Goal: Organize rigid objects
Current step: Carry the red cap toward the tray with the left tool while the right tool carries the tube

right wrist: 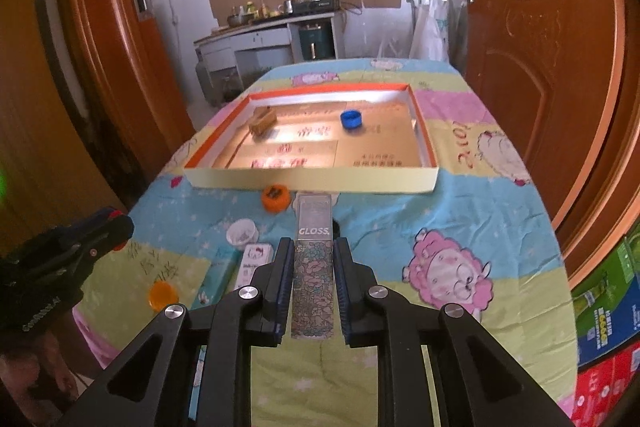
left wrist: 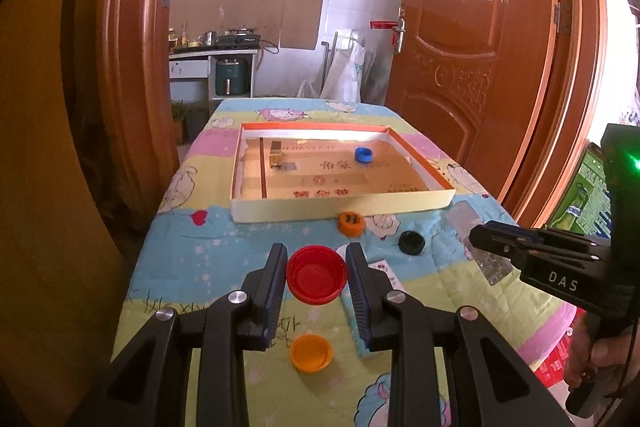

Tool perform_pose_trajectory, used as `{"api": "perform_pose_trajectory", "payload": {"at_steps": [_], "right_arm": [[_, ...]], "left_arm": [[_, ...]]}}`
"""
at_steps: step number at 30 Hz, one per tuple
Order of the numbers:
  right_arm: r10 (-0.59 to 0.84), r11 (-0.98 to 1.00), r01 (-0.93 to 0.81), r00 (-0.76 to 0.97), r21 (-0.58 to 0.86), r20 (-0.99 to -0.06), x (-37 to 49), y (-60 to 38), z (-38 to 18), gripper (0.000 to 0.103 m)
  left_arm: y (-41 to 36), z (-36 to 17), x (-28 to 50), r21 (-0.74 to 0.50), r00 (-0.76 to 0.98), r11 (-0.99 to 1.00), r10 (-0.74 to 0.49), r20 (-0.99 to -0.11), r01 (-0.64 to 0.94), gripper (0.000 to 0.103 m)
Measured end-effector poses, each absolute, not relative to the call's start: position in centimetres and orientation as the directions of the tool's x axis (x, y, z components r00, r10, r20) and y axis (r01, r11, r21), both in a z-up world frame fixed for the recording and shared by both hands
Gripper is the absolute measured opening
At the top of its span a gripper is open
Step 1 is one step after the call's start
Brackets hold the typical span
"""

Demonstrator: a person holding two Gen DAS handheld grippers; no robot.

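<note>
In the left wrist view my left gripper (left wrist: 316,251) is shut on a red bottle cap (left wrist: 316,281), open side up, just above the quilt-covered table. My right gripper (right wrist: 313,243) is shut on a long flat box (right wrist: 313,279) with a floral print and the word GLOSS, lifted off the quilt and pointing at the tray. From the left wrist view that gripper (left wrist: 480,235) enters from the right with the box (left wrist: 490,265) hanging under it. The shallow orange-rimmed cardboard tray (right wrist: 312,183) holds a blue cap (right wrist: 351,119) and a small brown block (right wrist: 262,121).
Loose on the quilt lie an orange cap with something dark in it (right wrist: 275,198), a black cap (left wrist: 412,242), a plain orange cap (left wrist: 311,353), a white cap (right wrist: 242,231) and a small white cartoon box (right wrist: 256,263). Wooden doors flank the table.
</note>
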State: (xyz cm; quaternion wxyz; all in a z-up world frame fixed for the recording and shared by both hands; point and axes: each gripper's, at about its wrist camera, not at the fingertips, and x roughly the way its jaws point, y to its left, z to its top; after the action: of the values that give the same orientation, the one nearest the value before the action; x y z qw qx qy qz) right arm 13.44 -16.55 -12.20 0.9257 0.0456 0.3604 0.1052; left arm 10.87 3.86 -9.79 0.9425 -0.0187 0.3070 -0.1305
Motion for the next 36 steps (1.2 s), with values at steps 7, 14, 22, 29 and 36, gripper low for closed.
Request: {"api": "perform_pose_trajectory", "payload": {"at_steps": [7,14,22,29,36], "right_arm": [[0.207,0.978,-0.155,0.755,0.137,-0.622,14.0,-17.3,-10.0,0.020],[0.202,0.979,-0.147,0.774,0.141,-0.600,14.7,-18.0,-8.8,0.020],[0.199,0.980,-0.146,0.791,0.138,-0.578,15.3,-18.7,-7.9,0.020],[0.203,0.979,-0.156,0.796,0.132,-0.570,17.0,-19.2,-7.3,0.020],[0.215,0.977,-0.164,0.788,0.139,-0.577,19.4,-19.9,-7.1,0.020]], "left_arm": [[2.8,-8.2,12.4,-0.114,0.786,0.965,-0.257,-0.563,0.235,0.031],[2.0,-6.9,14.1,-0.112,0.793,0.965,-0.257,-0.553,0.235,0.031],[1.6,-5.9,15.0,-0.115,0.805,0.966,-0.256,-0.535,0.231,0.031],[1.1,-5.3,16.8,-0.100,0.798,0.966,-0.252,-0.548,0.237,0.031],[0.1,-4.9,19.4,-0.078,0.774,0.962,-0.257,-0.579,0.261,0.031]]}}
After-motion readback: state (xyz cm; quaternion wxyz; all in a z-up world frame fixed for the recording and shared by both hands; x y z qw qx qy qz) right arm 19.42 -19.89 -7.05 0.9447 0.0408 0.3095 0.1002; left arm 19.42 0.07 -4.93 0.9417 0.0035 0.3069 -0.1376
